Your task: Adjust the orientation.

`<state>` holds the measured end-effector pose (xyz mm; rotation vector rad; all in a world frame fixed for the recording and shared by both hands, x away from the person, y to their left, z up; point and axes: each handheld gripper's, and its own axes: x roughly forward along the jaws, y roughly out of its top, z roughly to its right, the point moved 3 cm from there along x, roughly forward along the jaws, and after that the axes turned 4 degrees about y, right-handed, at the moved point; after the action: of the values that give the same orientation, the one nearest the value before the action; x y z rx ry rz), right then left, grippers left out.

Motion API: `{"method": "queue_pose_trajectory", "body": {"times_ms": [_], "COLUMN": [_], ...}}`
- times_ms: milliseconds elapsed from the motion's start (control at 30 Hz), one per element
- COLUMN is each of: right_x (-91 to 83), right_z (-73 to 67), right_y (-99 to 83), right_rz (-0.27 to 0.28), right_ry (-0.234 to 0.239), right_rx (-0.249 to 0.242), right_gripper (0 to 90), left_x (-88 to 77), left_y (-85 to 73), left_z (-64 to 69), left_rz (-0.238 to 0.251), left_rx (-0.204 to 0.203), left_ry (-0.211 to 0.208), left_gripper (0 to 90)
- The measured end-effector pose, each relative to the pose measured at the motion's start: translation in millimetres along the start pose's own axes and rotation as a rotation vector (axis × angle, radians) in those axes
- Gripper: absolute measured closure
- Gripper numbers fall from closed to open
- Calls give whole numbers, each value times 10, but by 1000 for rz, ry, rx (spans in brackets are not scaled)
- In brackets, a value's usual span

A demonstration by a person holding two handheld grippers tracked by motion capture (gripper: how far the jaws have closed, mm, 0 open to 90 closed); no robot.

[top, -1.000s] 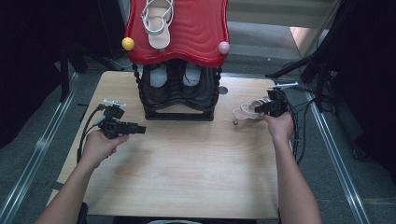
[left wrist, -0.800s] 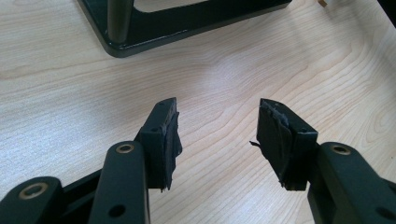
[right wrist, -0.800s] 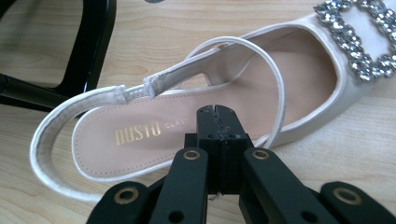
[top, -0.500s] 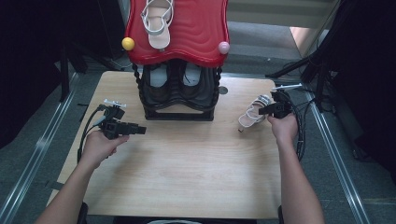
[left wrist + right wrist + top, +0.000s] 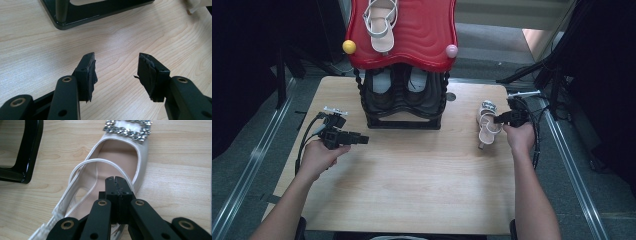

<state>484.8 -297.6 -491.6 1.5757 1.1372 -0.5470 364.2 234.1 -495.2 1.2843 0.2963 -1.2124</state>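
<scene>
A: The sandal [image 5: 488, 126], the cream one with the rhinestone buckle, is now turned round compared with a second ago: back then it lay crosswise with its length running left to right beside your right gripper [image 5: 501, 120], and now its buckle toe points to the far edge and its heel toward you. It sits on the right part of the table [image 5: 412, 190], to the right of the black shoe rack [image 5: 404, 107].

B: And your grip on it?

A: Your right gripper [image 5: 116, 179] has its jaws pressed together on the sandal [image 5: 112, 162], at the right side edge near the thin strap. Whether the shoe is lifted clear of the wood, I cannot tell.

B: Your left side?

A: Your left gripper [image 5: 362, 139] stays on the left, near the rack's base, just as before. Its jaws stand wide apart over bare wood, nothing between them [image 5: 116, 72].

B: Any writing to read?

A: None that I can make out. On the red top shelf [image 5: 422, 35] lies the matching sandal [image 5: 381, 22], unchanged, between a yellow knob [image 5: 349, 47] and a pink knob [image 5: 452, 50].
</scene>
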Motion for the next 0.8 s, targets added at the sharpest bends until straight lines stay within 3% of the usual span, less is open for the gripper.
{"method": "queue_pose_trajectory", "body": {"times_ms": [267, 567, 800], "right_x": [25, -6, -188], "right_z": [22, -23, -76], "right_y": [12, 14, 95], "right_rz": [0, -12, -5], "right_ry": [-14, 14, -13], "right_rx": [-2, -14, -37], "right_gripper": [896, 879, 811], "left_x": [9, 16, 19], "left_y": [-1, -4, -4], "left_z": [5, 4, 9], "left_rz": [0, -5, -5], "left_rx": [3, 2, 2], "left_ry": [2, -1, 0], "left_gripper": [490, 490, 490]}}
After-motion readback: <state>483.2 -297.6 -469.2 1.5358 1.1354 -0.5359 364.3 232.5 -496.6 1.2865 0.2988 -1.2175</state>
